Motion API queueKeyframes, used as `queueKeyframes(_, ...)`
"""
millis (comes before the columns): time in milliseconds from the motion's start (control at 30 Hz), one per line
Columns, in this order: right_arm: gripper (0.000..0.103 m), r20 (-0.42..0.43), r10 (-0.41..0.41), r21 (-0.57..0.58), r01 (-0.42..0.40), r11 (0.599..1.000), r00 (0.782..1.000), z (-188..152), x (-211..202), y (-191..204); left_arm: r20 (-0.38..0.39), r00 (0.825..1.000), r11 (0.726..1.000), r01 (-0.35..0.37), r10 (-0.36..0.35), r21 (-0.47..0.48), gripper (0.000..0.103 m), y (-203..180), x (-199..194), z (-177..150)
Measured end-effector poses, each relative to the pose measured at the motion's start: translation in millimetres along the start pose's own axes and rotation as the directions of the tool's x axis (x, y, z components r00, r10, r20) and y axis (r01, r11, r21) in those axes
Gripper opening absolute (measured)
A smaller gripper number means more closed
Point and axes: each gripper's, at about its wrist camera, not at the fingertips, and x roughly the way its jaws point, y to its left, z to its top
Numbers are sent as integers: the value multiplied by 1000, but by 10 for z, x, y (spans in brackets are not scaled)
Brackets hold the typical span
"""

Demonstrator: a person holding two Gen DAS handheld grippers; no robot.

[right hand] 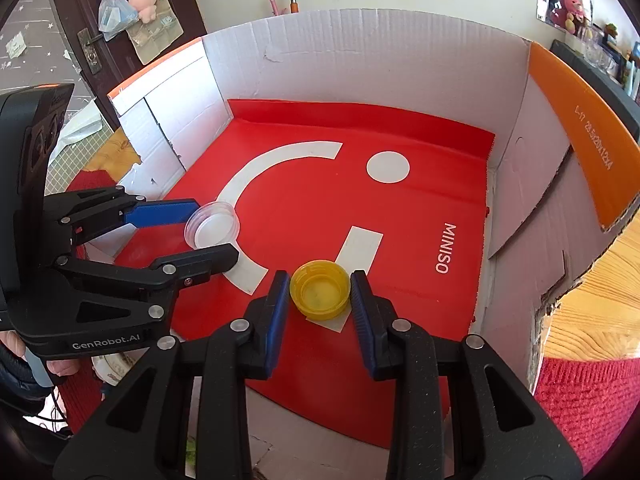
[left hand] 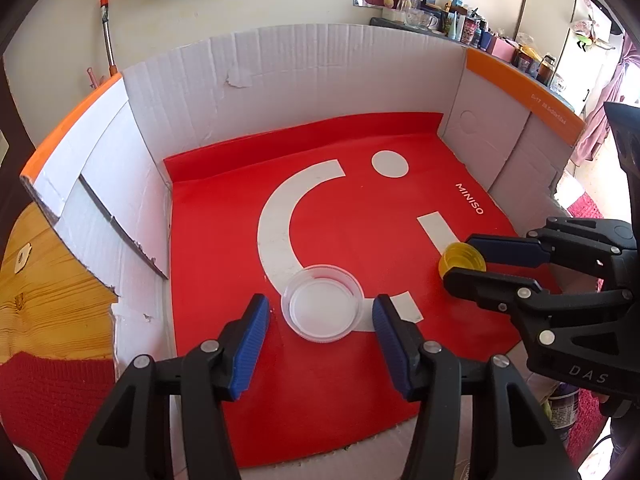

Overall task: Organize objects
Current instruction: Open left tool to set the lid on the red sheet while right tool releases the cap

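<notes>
A clear round lid (left hand: 322, 307) lies open side up on the red mat (left hand: 352, 208), also seen in the right wrist view (right hand: 212, 229). My left gripper (left hand: 321, 320) is open, its blue pads on either side of the lid with small gaps. A yellow bottle cap (right hand: 320, 288) lies open side up to the right, also seen in the left wrist view (left hand: 461, 260). My right gripper (right hand: 320, 286) straddles it, pads close to or touching its sides. The cap rests on the mat.
The red mat lies inside a low white cardboard box (left hand: 304, 80) with orange-edged flaps (left hand: 520, 80). The box sits on a wooden table (left hand: 44, 280). A red knitted cloth (right hand: 592, 396) lies at the near edge. A cluttered shelf (left hand: 460, 20) stands behind.
</notes>
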Motion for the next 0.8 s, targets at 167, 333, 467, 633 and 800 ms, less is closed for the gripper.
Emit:
queueKeyframes(167,31,2,-3,-1,3,1000,1000,-19,-14,10,0,1000,1000,-3,3,2,57,15,-10,1)
queueKeyframes(333,52,12,-2,-11,2,1000,1000,-34,-43,45,2,1000,1000,-7,7,0,60,34,-37,-9)
queueKeyframes(467,55,25,-6,-15,7,1000,1000,-37,-83,76,15,1000,1000,-11,11,1,61,24,-97,-32)
queueKeyframes(633,55,34,-2,-6,2,1000,999,-61,-133,68,29,999,1000,-22,22,9,63,-43,-165,-62)
queueKeyframes(800,65,51,-3,-19,4,1000,999,-86,-202,139,42,999,1000,-28,28,8,67,-76,-229,-82)
